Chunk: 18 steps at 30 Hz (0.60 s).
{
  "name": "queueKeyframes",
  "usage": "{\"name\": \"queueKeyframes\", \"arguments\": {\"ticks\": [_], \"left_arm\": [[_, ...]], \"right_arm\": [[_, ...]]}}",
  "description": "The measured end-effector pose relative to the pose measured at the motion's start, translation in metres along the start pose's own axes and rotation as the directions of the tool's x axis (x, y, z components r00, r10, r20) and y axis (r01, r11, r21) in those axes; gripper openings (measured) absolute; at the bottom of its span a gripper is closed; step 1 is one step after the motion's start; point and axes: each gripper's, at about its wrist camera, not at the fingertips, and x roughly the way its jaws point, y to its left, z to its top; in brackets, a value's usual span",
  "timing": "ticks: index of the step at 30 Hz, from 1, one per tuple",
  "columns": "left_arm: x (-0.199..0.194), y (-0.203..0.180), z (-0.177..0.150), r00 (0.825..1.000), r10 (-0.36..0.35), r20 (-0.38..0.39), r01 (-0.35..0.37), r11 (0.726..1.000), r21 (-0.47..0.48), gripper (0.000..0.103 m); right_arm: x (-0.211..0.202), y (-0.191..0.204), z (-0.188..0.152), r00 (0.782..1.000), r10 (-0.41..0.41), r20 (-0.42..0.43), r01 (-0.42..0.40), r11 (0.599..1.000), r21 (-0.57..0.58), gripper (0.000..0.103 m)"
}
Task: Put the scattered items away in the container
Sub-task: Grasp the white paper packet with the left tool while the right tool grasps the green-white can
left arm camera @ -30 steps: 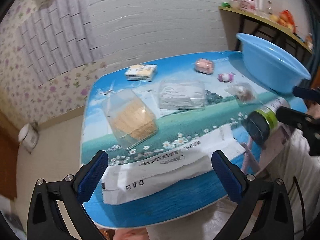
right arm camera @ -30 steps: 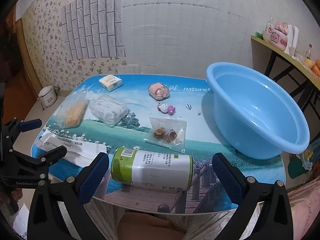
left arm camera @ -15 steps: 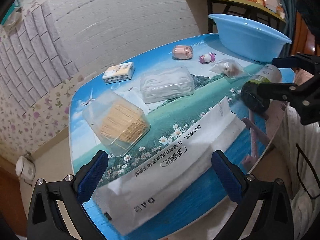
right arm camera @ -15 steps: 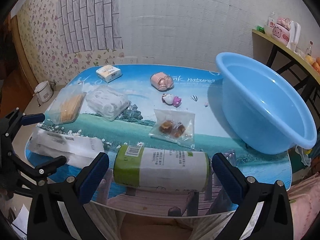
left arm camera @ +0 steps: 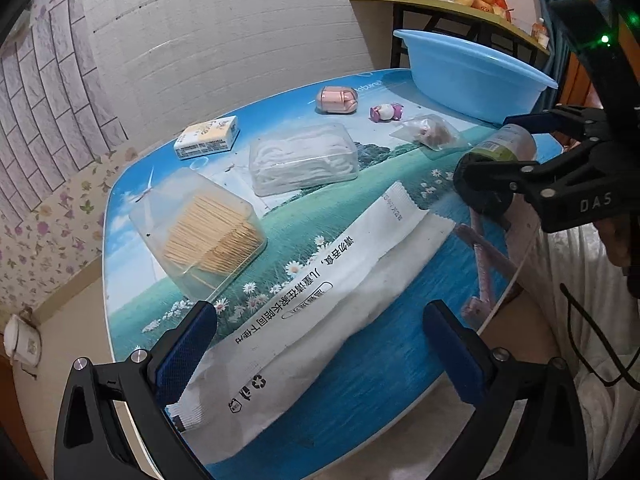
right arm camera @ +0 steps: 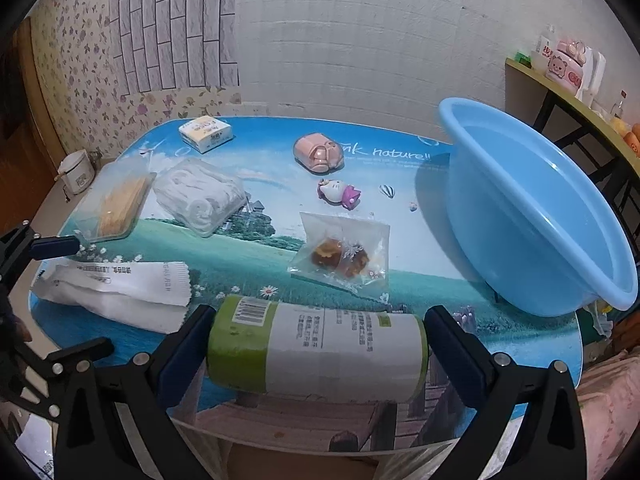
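Basin (right arm camera: 532,216) holds nothing; both grippers spread, right gripper (right arm camera: 316,354) straddling the lying canister (right arm camera: 316,352).

Dim, bluish indoor light; soft shadows, strong fisheye bending, black corners.

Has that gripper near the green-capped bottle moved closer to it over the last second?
Yes. The right gripper has moved forward: the lying bottle, once ahead of its fingers, now sits between them, while the blue basin looms larger.

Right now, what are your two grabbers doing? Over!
Left gripper open over the white packet. Right gripper open around the green-capped canister lying on its side, not clamped. Blue basin empty. Snack bag lies beyond the canister.
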Motion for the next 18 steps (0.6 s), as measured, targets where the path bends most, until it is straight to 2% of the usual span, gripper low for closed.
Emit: {"name": "queueKeyframes", "arguments": {"ticks": [1, 3, 4, 11, 15, 18], "left_arm": [[0.0004, 0.0008, 0.0003, 1.000, -0.003, 0.002, 0.003, 1.000, -0.004, 0.103], [0.0008, 0.0035, 0.0015, 1.000, -0.005, 0.014, 0.005, 1.000, -0.016, 0.091], [0.0008, 0.0058, 0.0024, 1.000, -0.007, 0.019, 0.007, 1.000, -0.025, 0.088], [0.0033, 0.0065, 0.0060, 0.999, -0.014, 0.033, 0.014, 1.000, 0.000, 0.084], [0.0013, 0.0035, 0.0054, 0.998, -0.052, 0.036, 0.052, 0.999, 0.005, 0.068], [-0.0013, 0.0003, 0.0027, 0.996, -0.076, 0.038, 0.076, 0.997, -0.003, 0.060]], "right_arm": [[0.0015, 0.0000, 0.0002, 1.000, 0.002, -0.003, -0.002, 1.000, 0.002, 0.103], [0.0030, -0.0002, -0.0002, 1.000, 0.010, -0.006, -0.010, 1.000, 0.009, 0.103], [0.0035, 0.0000, -0.0008, 1.000, 0.012, -0.006, -0.012, 1.000, 0.011, 0.103], [0.0032, 0.0018, -0.0027, 1.000, 0.011, -0.002, -0.011, 1.000, 0.007, 0.103], [0.0042, 0.0011, -0.0029, 1.000, 0.020, -0.004, -0.020, 1.000, 0.018, 0.103], [0.0069, -0.0014, -0.0046, 0.999, 0.033, -0.020, -0.032, 0.999, 0.041, 0.103]]}}
